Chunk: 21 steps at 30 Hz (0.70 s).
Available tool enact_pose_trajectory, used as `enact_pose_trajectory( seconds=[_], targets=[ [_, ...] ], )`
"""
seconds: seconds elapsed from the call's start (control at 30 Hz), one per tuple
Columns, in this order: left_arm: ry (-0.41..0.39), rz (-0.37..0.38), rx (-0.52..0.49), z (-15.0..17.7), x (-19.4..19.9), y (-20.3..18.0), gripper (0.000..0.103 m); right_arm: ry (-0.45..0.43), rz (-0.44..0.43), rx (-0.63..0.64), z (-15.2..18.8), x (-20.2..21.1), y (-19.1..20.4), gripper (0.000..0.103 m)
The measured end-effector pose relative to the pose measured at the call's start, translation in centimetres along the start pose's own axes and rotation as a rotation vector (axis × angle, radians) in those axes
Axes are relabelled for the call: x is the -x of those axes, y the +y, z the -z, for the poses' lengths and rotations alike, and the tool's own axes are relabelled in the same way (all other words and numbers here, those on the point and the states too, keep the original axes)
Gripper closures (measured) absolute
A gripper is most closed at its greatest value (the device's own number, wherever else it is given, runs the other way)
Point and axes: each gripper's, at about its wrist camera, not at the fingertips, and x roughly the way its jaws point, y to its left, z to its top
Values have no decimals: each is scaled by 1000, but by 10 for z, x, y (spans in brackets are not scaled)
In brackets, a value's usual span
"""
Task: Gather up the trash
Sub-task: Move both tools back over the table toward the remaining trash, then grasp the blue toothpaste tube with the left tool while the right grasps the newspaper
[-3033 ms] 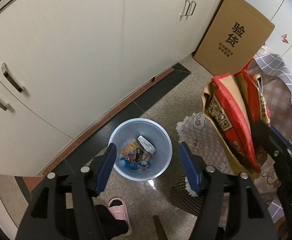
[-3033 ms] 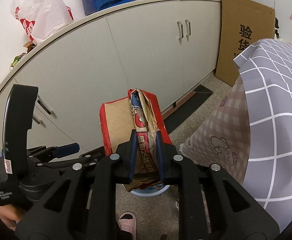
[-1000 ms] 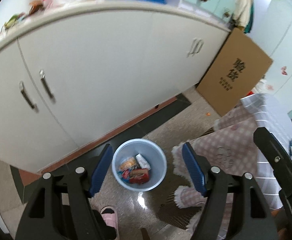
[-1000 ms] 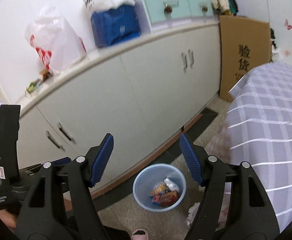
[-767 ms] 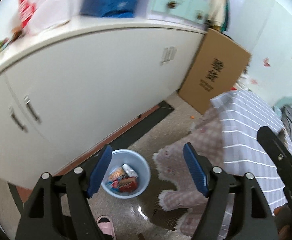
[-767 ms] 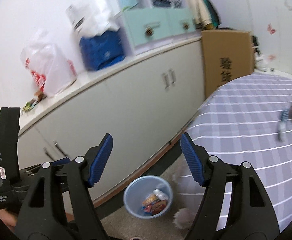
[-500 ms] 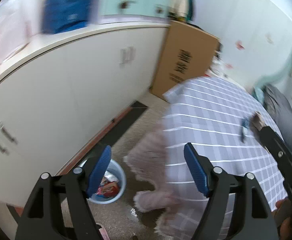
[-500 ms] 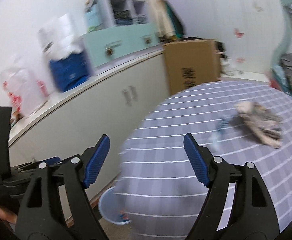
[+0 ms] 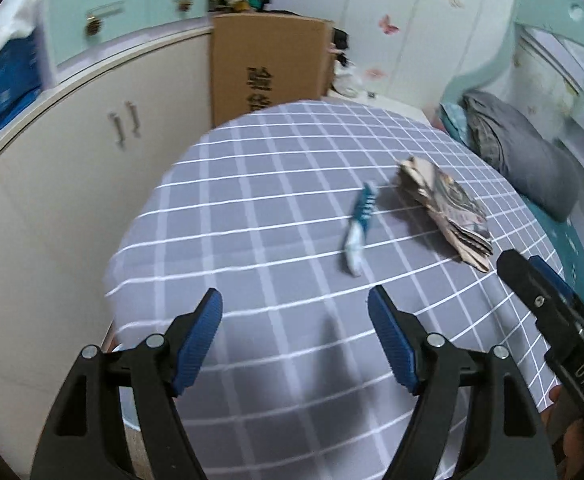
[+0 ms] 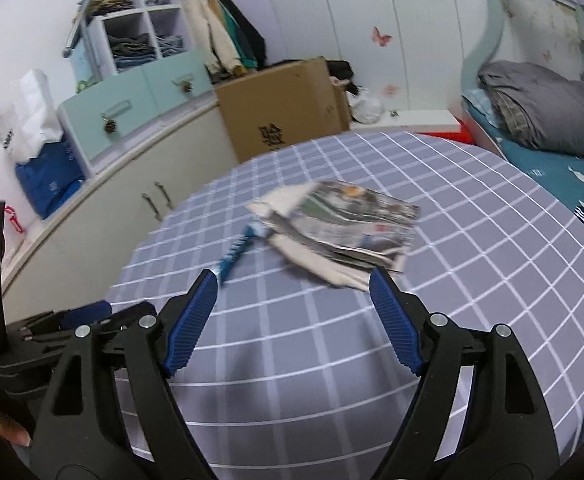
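Lying on checked cloth (image 9: 252,208): crumpled newspaper (image 10: 344,224), slim wrapper (image 9: 359,232).

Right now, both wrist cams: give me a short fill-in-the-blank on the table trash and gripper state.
1. Both the left gripper and the right gripper have jaws that are ____.
2. The folded newspaper lies on the ____ tablecloth.
3. The blue wrapper lies to the ____ of the newspaper in the left wrist view.

Missing words: open; checked; left
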Motion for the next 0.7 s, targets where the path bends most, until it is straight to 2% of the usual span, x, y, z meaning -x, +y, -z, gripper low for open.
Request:
enact_pose_trajectory(
  seconds=[0.17, 0.37, 0.53, 0.6, 0.7],
  targets=[
    [26, 2, -61, -11, -24, -23, 29, 45, 28, 11, -4, -11, -19, 24],
    [73, 7, -102, -23, -53, -35, 30, 97, 65, 91, -13, -28, -21, 22],
    [71, -7, -139, -27, -64, -44, 41, 129, 72, 142, -16, -44, -15, 21],
    [66, -23, -154, -29, -66, -46, 51, 138, 81, 161, -17, -51, -11, 21],
    [57, -30, -168, -32, -67, -46, 59, 148, 103, 187, -19, -61, -6, 21]
  ],
)
